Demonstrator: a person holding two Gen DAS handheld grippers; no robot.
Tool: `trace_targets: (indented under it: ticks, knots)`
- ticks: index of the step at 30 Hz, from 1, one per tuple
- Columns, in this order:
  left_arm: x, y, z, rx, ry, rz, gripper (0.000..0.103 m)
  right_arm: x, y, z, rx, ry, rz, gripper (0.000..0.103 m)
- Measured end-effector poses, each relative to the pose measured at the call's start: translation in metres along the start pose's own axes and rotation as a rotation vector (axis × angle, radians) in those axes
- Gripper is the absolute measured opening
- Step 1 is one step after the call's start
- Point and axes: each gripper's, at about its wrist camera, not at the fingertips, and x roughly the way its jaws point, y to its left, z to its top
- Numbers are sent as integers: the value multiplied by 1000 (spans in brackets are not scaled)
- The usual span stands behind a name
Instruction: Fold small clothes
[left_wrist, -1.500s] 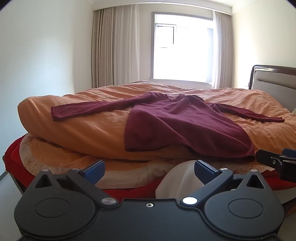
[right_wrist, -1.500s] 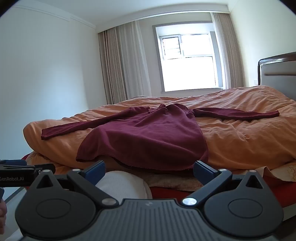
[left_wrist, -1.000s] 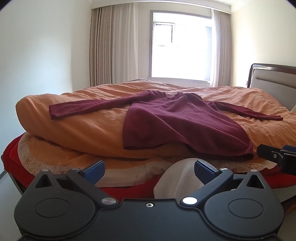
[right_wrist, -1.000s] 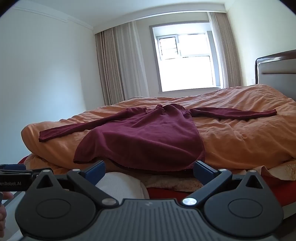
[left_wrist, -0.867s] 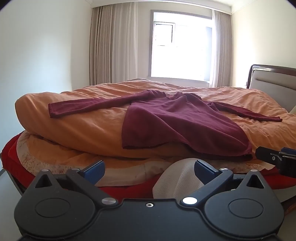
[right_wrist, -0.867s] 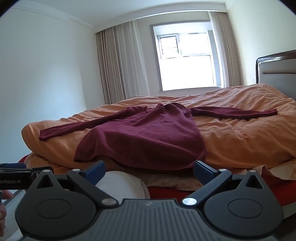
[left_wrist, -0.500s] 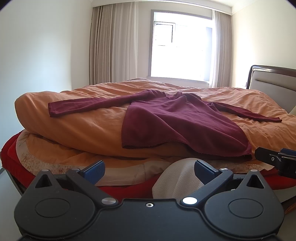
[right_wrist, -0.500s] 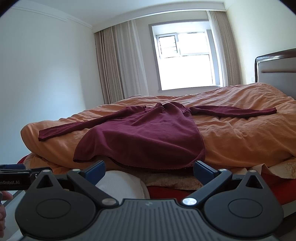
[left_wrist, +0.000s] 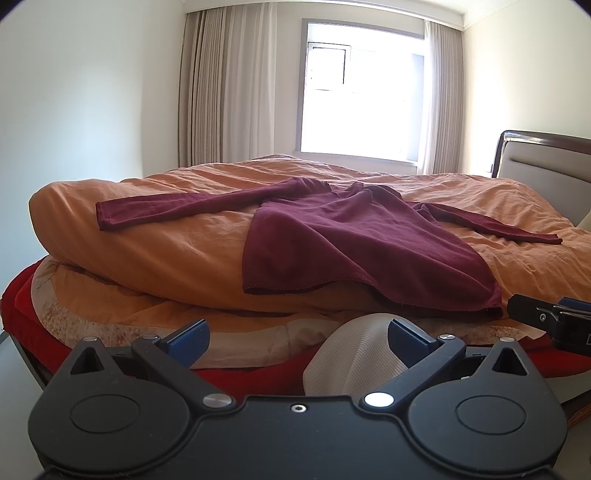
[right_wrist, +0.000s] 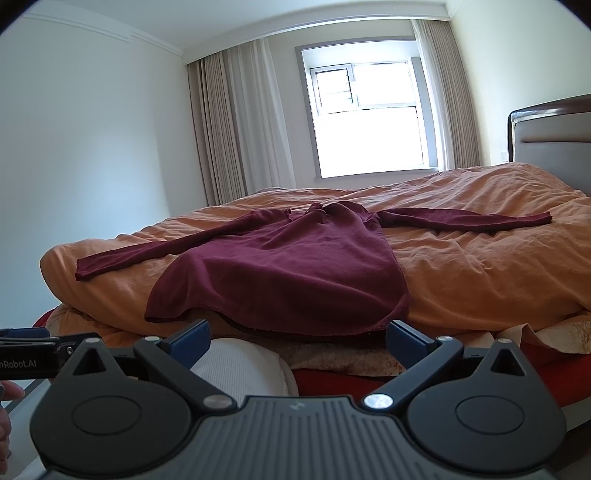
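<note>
Left of the dark red long-sleeved knit top (left_wrist: 354, 240), its left sleeve (left_wrist: 177, 208) trails toward the edge of the orange quilt (left_wrist: 155, 258). The left gripper (left_wrist: 297, 334) hangs short of the hem, jaws wide apart, holding nothing. The top lies flat, spread across the quilt. It looks soft, light and limp, so it should sag wherever pinched; cuffs or hem corners seem best. Right of it, the right gripper (right_wrist: 297, 334) gapes equally wide, empty.
</note>
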Motion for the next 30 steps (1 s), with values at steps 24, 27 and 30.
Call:
trace_targets:
  ticks: [24, 27, 30]
  knots:
    - [0, 0, -2, -5, 4, -2, 102, 1, 0, -2, -3, 9, 6, 103]
    - [-1, 1, -2, -7, 4, -2, 102, 1, 1, -2, -3, 9, 5, 103]
    - [0, 1, -2, -9, 4, -1, 102, 1, 1, -2, -3, 9, 5, 103]
